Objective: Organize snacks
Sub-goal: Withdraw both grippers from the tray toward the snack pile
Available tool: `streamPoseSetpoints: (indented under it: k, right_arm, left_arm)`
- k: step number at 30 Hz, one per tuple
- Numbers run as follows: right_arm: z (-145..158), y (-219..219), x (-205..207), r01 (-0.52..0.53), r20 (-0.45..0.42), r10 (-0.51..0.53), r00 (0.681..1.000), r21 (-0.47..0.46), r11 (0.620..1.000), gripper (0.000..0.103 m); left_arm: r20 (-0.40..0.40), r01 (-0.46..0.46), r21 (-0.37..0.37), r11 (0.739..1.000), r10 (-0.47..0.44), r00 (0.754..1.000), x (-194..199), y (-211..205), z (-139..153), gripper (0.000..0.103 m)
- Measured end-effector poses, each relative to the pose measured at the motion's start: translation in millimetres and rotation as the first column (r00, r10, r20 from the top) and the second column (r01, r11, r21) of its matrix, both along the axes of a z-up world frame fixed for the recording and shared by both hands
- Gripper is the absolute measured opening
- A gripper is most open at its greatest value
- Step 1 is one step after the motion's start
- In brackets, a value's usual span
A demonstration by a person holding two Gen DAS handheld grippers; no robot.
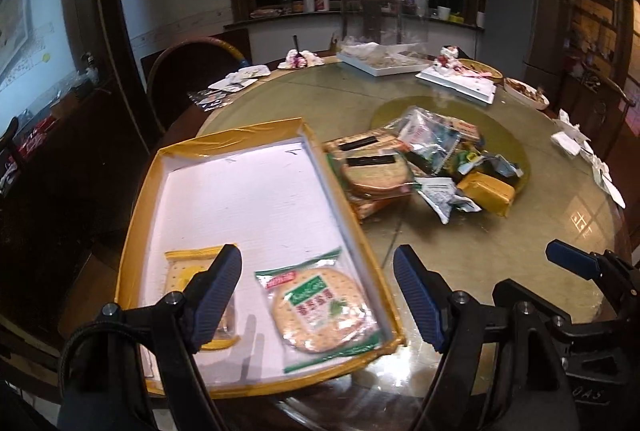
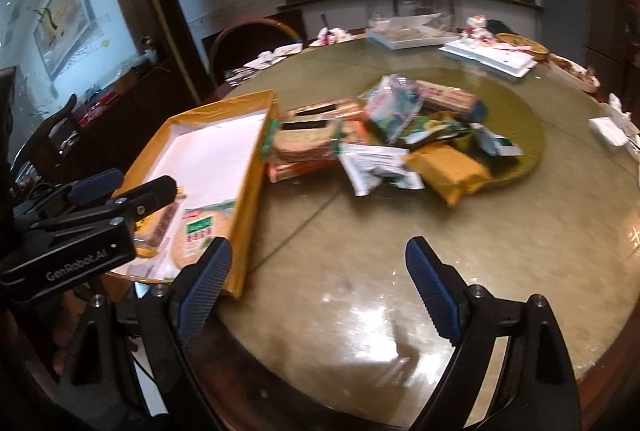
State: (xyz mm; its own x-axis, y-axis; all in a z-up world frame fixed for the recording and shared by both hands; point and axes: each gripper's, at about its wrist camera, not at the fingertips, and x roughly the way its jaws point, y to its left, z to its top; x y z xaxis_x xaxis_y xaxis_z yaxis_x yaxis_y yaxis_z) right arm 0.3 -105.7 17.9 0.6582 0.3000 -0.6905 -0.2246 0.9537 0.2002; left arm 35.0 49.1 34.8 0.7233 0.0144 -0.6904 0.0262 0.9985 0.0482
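Nearest my left camera, the left gripper [image 1: 318,291] stands with its jaws wide apart and nothing between them. It hovers over the near end of the yellow-rimmed tray [image 1: 344,227], whose white floor is mostly bare. Under the left jaw lies a yellow-edged cracker packet [image 1: 188,263], partly hidden. Just beside it, toward the tray's right wall, lies a green-trimmed round cracker packet [image 1: 320,307], flat on the tray floor.

The right gripper [image 2: 318,287] likewise has its jaws spread wide and empty. I see it above bare table [image 2: 360,231] just right of the tray's near corner. No earlier view is available to me, so I report only its present stance. The left gripper shows at the left edge of the right view, over the tray.

Beyond the tray, touching its far right wall, sits the snack pile [image 1: 424,163] on the green turntable [image 1: 516,147]. It includes round crackers in clear wrap [image 1: 376,171], a yellow block packet [image 1: 486,191] and several crumpled white and green wrappers.

Further out on the table stand white trays [image 1: 460,83] with food remains, well apart from the pile. A chair [image 1: 188,71] stands behind the tray.
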Motion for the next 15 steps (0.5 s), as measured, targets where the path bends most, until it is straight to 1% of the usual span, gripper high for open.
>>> streamPoseSetpoints:
  k: [6, 11, 13, 15]
  right_arm:
    - [-1.7, -20.2, 1.2, 0.026, -0.007, -0.026, 1.000, 0.006, 1.000, 0.089]
    - [-0.6, -26.9, 3.2, 0.037, -0.006, -0.037, 0.999, 0.000, 0.999, 0.089]
    - [-0.9, -28.0, 3.6, 0.039, -0.004, -0.039, 0.999, -0.005, 0.999, 0.089]
    - [-1.6, -28.7, 4.4, 0.054, 0.002, -0.054, 0.999, -0.033, 0.998, 0.089]
  left_arm:
    - [0.011, 0.015, 0.029, 0.999, -0.015, 1.000, -1.7, -16.4, -1.2, 0.079]
    - [0.004, 0.022, 0.046, 0.999, -0.023, 1.000, -0.5, -23.6, -5.3, 0.079]
    - [0.002, 0.023, 0.043, 0.999, -0.023, 1.000, -0.5, -25.5, -5.6, 0.079]
    - [0.001, 0.028, 0.029, 0.999, -0.029, 1.000, -0.6, -26.4, -5.1, 0.079]
